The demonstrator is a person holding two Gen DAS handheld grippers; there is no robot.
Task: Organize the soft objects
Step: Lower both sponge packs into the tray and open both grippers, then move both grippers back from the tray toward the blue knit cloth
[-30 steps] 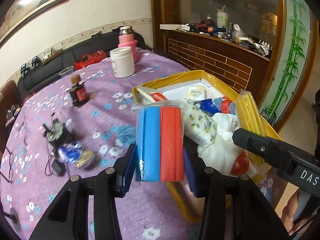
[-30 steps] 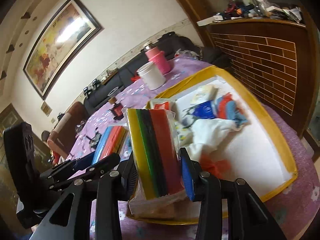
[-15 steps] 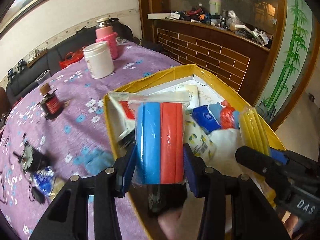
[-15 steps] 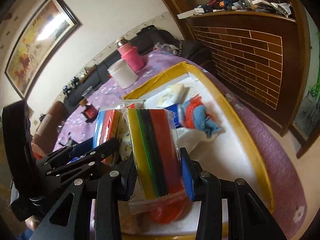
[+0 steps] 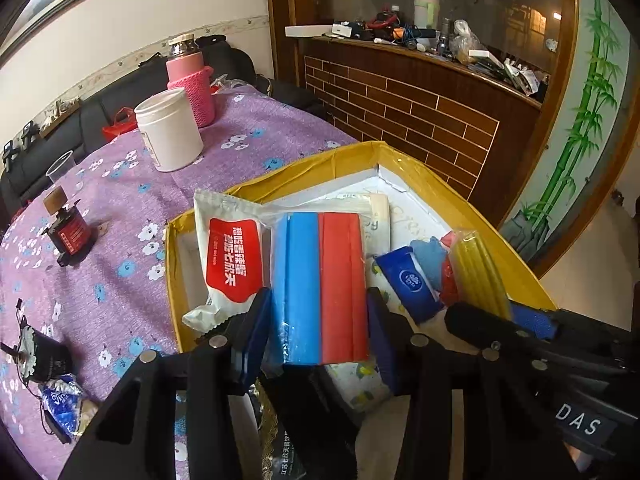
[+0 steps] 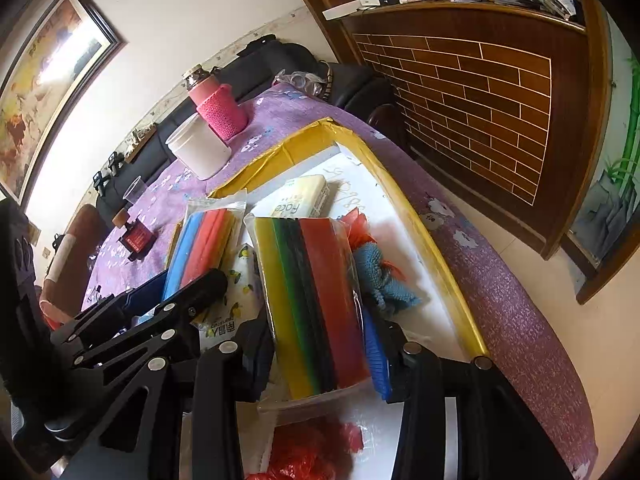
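Moved: both your tongs have carried their packs from the worktop's edge to over the yellow box (image 5: 404,162); jaws have just eased apart slightly.
Left tongs (image 5: 318,322): around blue-red pack (image 5: 320,280), upright.
Right tongs (image 6: 320,340): around striped pack (image 6: 316,292).
Below: white pouch (image 5: 230,260), blue cloth (image 6: 380,276) crowding the floor.

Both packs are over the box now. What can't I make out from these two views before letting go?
- Left wrist view: the box floor under the blue-red pack, hidden by it.
- Right wrist view: the near box corner, behind the striped pack.
- Either view: whether the jaws are pressing each pack.
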